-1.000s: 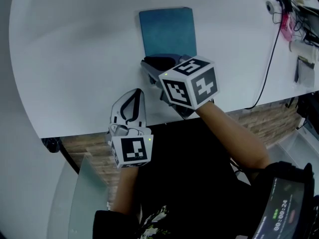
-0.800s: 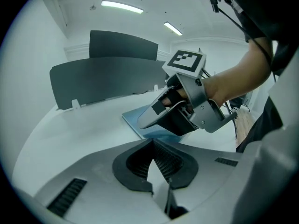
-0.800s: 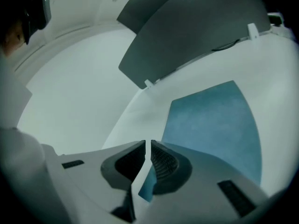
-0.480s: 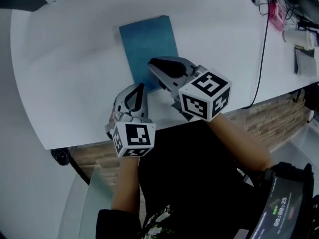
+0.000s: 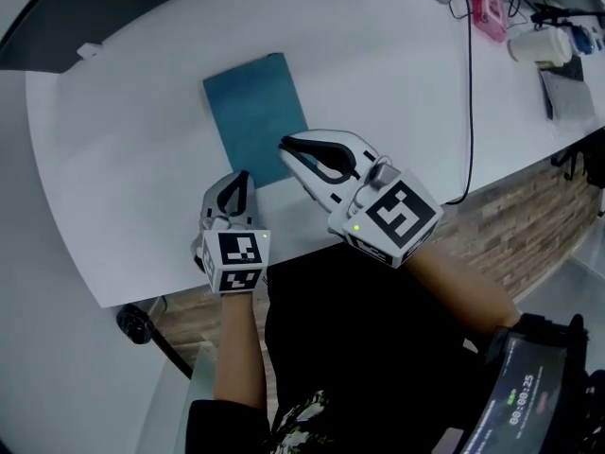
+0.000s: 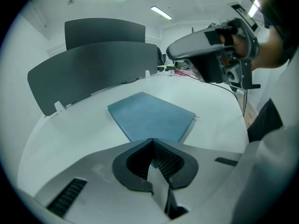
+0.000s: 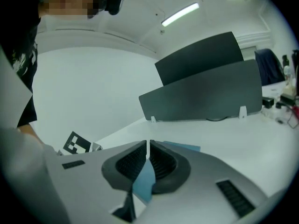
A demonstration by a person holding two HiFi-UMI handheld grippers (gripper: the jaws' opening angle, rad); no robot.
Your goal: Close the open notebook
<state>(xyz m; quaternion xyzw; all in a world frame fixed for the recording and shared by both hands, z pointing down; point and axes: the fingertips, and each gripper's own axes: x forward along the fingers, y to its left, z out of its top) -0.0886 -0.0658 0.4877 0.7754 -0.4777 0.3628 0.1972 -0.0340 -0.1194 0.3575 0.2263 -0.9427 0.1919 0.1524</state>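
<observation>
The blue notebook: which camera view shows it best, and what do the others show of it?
The head view: it looks down on the closed blue notebook, nearly the whole cover. The left gripper view shows it flat at a low angle, near corner hidden. The right gripper view shows only a sliver.

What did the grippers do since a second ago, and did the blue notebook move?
The right hand-held gripper rose from the near edge of the blue notebook, its jaws closing with nothing between them. The left hand-held gripper edged closer to the notebook, jaws together. The notebook stayed closed and flat on the white table.
</observation>
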